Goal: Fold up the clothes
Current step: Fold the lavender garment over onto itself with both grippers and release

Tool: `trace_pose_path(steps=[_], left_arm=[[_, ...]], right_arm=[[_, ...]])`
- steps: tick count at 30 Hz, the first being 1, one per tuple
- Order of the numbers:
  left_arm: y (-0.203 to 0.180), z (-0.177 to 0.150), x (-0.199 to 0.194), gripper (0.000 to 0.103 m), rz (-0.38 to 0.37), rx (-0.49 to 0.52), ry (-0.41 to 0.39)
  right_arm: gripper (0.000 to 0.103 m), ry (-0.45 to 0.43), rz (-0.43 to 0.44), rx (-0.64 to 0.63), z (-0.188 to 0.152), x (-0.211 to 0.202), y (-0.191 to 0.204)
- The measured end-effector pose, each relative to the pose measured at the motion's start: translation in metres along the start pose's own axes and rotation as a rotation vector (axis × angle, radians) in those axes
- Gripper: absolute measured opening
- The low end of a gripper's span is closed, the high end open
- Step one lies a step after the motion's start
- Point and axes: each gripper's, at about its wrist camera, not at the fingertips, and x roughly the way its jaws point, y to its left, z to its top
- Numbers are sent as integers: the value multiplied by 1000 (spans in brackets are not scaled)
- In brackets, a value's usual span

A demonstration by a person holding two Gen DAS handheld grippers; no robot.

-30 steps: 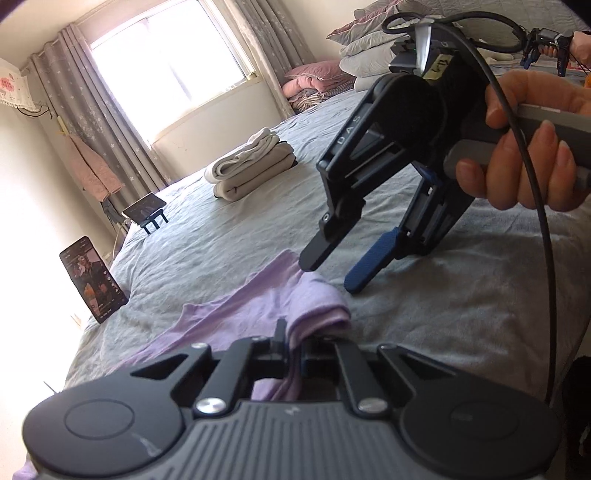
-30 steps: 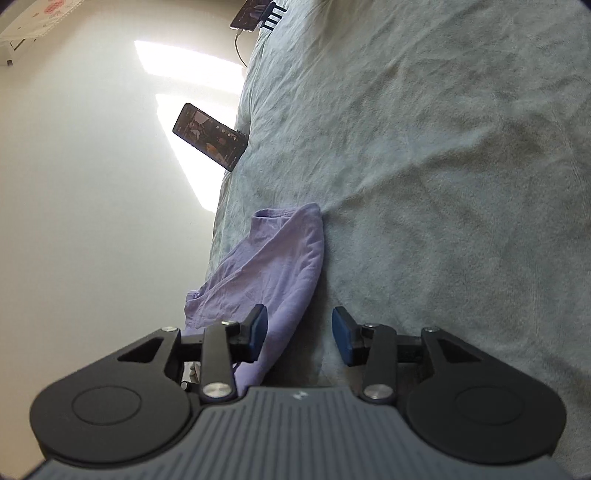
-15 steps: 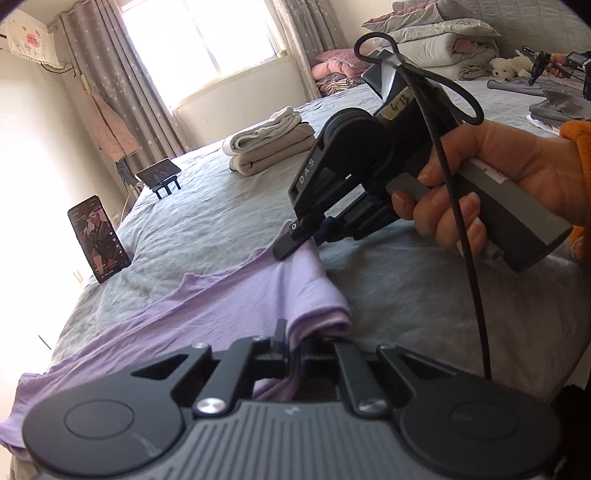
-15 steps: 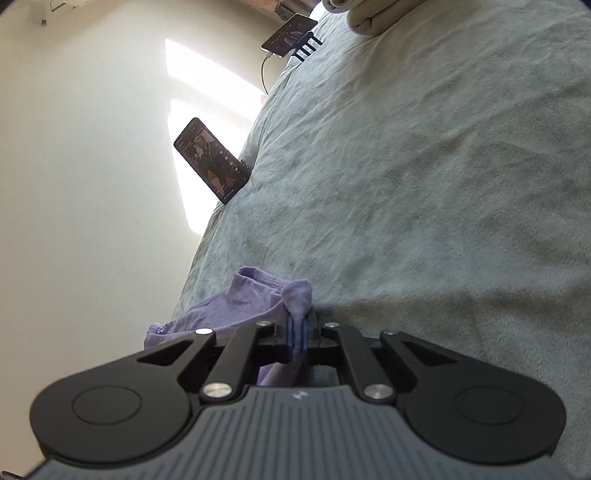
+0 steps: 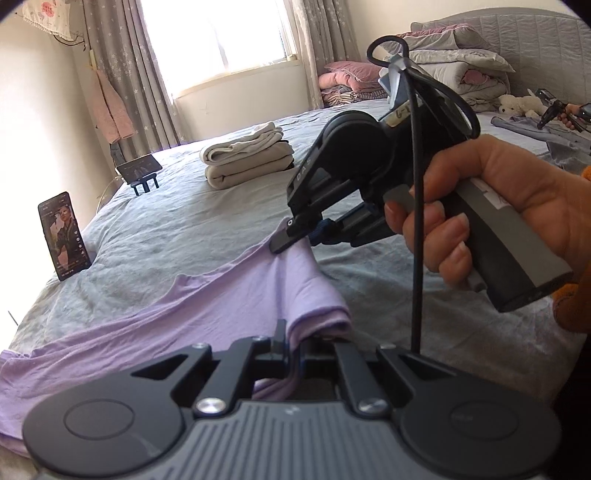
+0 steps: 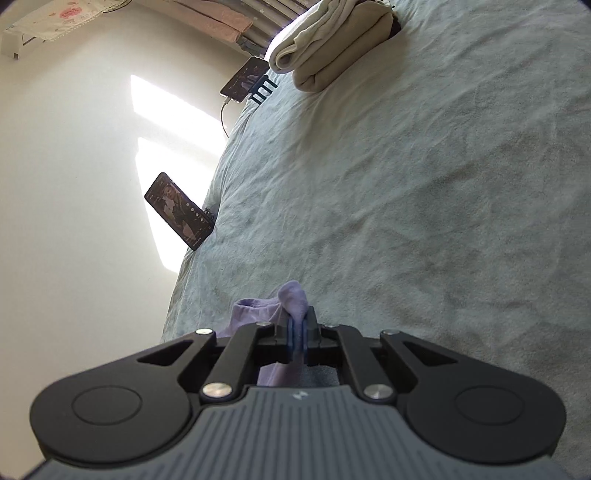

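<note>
Lilac garment (image 5: pixel 229 295) spread across the near part of the grey bedsheet (image 5: pixel 177 229), one end trailing off toward the left edge of the bed, the other end lifted and pulled taut between two grips. Fabric bunched in a rolled fold just ahead of the left gripper (image 5: pixel 291 350), fingers together and clamped on that fold. Opposite edge of the same garment pinched by the right gripper (image 5: pixel 295 236), jaws closed on the cloth, blue pads just visible behind the black fingertip. From the right wrist view, a small tuft of the lilac garment (image 6: pixel 291 295) poking up between the closed blue pads of the right gripper (image 6: pixel 297 332), more cloth hanging below. Hand (image 5: pixel 491 206) wrapped around the right gripper's grey handle, black cable (image 5: pixel 415 184) looping over the top and dropping down in front. Orange sleeve cuff at the far right edge.

Farther back on the bed, a stack of folded cream and beige clothes (image 5: pixel 247 155). Near it, a phone on a small stand (image 5: pixel 140 171); another phone (image 5: pixel 64 236) propped upright at the bed's left edge, screen lit. Piled quilts and pillows (image 5: pixel 443 70) by the headboard, bright window (image 5: pixel 214 33) with grey starred curtains behind.
</note>
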Motion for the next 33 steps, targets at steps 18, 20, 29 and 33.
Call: trace_pose_path(steps=[18,20,29,33], left_arm=[[62,-9,-13,5,-109,-459,-81],[74,-13,-17,5,-103,-494,-89],[125,-37,-29,5,-72,-631,-106],[147,-50,-32,5,-58,-688,-109]], right_arm=[[5,-26,-36,-73,4,-5,48],[5,-18,-34,-90,3,2,59],[5,28,-36,-171,-10,44,108],[5,53,-47,-202,-20,65,125]])
